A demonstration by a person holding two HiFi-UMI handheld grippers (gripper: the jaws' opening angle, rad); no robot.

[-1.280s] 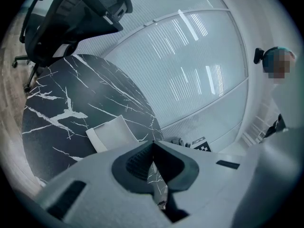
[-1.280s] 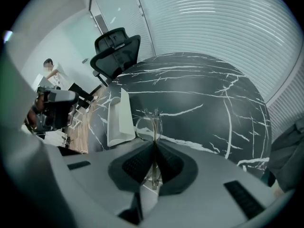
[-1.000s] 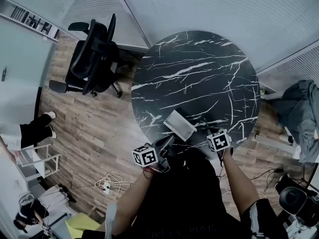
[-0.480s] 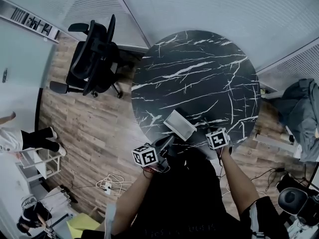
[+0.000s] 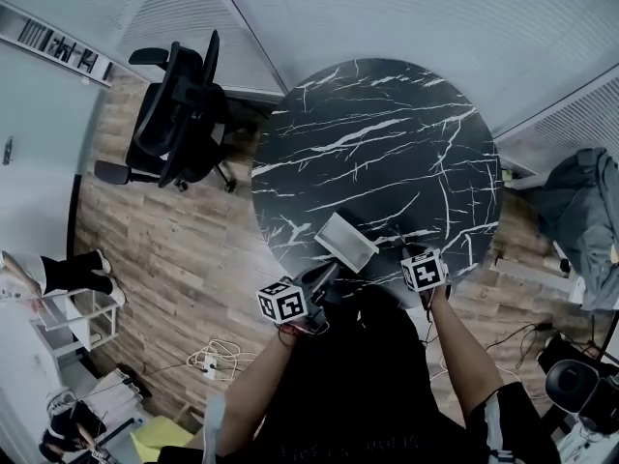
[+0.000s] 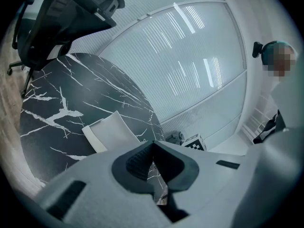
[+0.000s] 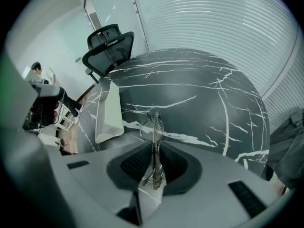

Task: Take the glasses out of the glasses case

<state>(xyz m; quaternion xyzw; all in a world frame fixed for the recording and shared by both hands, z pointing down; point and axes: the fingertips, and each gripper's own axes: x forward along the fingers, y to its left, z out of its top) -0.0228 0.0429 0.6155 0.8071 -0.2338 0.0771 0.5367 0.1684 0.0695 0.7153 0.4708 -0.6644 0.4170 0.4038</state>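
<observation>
Nothing legible is showing in any view: no words, brand names, numbers or signs are standing out clearly enough to read. The marker cube point(image 5: 281, 303) on the left gripper point(image 6: 152, 146) and the marker cube point(image 5: 425, 271) on the right gripper point(image 7: 154, 144) are carrying only black-and-white square patterns, not lettering.

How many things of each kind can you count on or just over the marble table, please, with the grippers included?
glasses case: 1
glasses: 1
grippers: 2 (left gripper, right gripper)
Total: 4
</observation>
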